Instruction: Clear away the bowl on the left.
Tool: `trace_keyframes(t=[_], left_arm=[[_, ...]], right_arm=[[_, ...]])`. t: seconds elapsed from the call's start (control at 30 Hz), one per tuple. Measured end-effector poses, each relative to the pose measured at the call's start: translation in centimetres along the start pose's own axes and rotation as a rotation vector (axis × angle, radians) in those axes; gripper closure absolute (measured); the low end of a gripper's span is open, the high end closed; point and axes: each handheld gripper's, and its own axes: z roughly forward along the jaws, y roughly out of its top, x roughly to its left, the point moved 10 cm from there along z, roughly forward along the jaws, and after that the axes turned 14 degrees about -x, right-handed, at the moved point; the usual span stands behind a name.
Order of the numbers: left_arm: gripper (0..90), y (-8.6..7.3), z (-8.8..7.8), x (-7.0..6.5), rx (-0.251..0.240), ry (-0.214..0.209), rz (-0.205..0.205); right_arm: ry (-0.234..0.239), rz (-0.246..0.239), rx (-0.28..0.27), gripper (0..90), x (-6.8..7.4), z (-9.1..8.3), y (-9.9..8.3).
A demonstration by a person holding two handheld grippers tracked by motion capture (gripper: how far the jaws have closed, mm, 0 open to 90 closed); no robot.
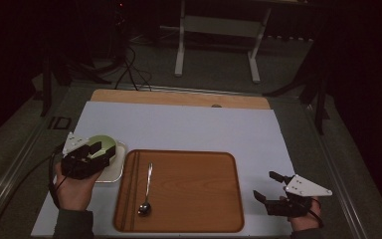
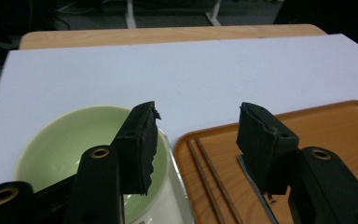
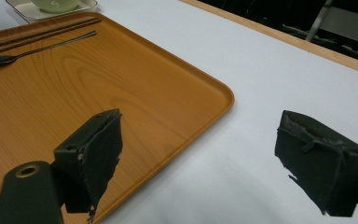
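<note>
Left hand-held gripper [image 1: 95,149] hangs over the green bowl [image 1: 104,145], jaws apart and holding nothing. That bowl sits in a small white dish [image 1: 115,172] on the worktop [image 1: 189,127], at 9 o'clock from the brown tray [image 1: 194,199]. On the tray lie 1 spoon [image 1: 147,191] and 2 chopsticks [image 1: 131,189]. I think the bowl is next to go. Right hand-held gripper [image 1: 269,185] waits at 3 o'clock, jaws wide, empty.
</note>
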Motion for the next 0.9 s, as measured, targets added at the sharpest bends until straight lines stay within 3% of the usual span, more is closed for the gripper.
trace_keyframes(t=[0.9], left_arm=[[42.9, 0.3, -1.4, 4.5, -0.040, 0.082, -0.040]], right_arm=[[-0.002, 0.000, 0.002, 14.7, -0.1, 0.0, 0.0]])
